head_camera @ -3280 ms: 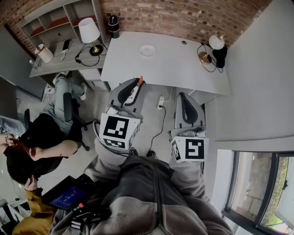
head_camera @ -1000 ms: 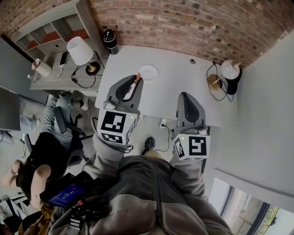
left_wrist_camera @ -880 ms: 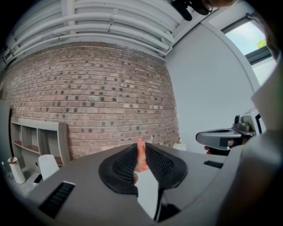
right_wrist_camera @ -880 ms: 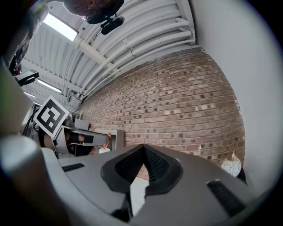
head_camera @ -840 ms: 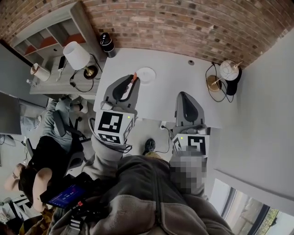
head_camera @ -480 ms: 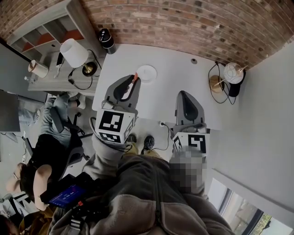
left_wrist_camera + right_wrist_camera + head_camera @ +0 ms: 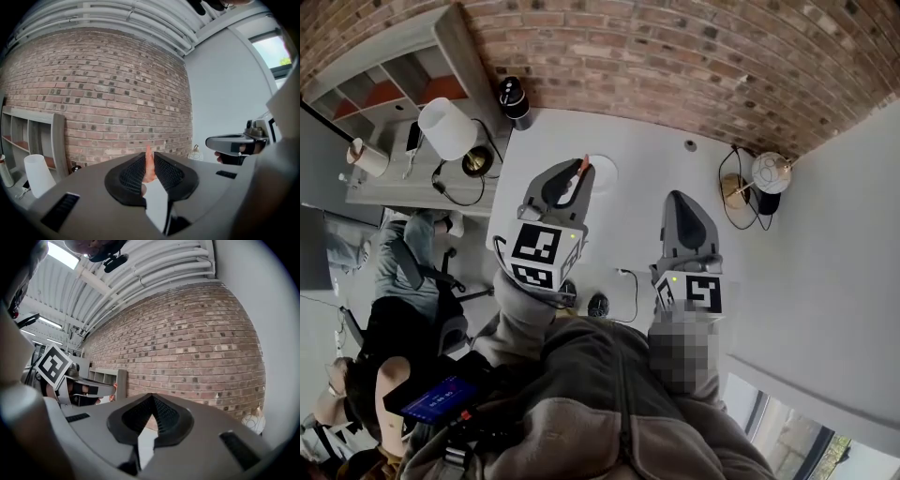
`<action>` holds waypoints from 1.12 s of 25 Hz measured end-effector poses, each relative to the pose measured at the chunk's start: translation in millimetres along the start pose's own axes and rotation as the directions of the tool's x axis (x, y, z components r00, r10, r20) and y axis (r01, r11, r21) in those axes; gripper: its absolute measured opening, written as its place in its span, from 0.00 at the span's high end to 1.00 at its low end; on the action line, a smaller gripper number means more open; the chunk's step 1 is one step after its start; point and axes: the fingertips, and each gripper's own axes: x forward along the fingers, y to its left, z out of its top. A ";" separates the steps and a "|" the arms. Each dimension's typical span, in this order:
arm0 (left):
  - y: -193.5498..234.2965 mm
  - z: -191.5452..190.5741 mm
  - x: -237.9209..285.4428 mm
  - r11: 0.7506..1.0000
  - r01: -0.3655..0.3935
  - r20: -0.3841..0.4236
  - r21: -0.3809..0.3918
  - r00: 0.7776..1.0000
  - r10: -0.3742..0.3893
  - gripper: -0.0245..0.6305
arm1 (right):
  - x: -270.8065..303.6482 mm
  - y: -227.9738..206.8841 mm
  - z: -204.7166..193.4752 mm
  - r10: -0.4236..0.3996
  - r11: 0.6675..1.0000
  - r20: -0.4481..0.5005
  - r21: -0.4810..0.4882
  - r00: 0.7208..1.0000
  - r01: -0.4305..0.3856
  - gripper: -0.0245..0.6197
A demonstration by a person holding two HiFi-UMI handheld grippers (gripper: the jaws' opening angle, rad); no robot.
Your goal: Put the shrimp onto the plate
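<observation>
Left gripper [image 7: 149, 158]: jaws pinching the shrimp [image 7: 149, 165], whose tip pokes out past them.
Shrimp: between the left jaws, at the plate's left rim in the head view.
Plate [image 7: 607, 174]: on the table [image 7: 675, 169], just right of the left gripper's tip.
Right gripper [image 7: 152, 401]: jaws pressed together, nothing between them, well right of the plate.

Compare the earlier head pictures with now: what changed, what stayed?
The person stepped closer: the left gripper moved forward up to the plate, the right gripper out over the table. The shrimp stays clamped in the left; the right stays shut, empty.
</observation>
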 end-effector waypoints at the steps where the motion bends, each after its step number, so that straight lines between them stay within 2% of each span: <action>1: 4.0 -0.9 2.5 1.000 0.005 -0.004 -0.003 1.000 -0.005 0.87 | 5.3 0.9 -0.4 -0.004 1.000 -0.004 0.002 1.000 0.004 0.96; 7: 24.7 -23.5 15.7 0.999 0.012 -0.067 -0.032 0.998 -0.015 0.87 | 30.7 9.6 -19.2 0.001 1.000 -0.059 0.014 0.998 0.000 0.96; 14: 29.6 -75.7 38.9 0.996 0.044 -0.177 -0.077 0.983 -0.058 0.87 | 49.0 7.0 -54.3 0.000 0.999 -0.142 0.040 0.990 0.006 0.96; 21: 33.3 -128.1 60.4 0.991 0.058 -0.276 -0.125 0.957 -0.091 0.87 | 59.7 7.0 -93.1 0.017 0.998 -0.229 0.069 0.973 -0.001 0.96; 28: 37.7 -180.5 78.5 0.985 0.047 -0.374 -0.166 0.921 -0.106 0.87 | 67.5 7.8 -131.5 0.049 0.995 -0.320 0.099 0.946 -0.018 0.96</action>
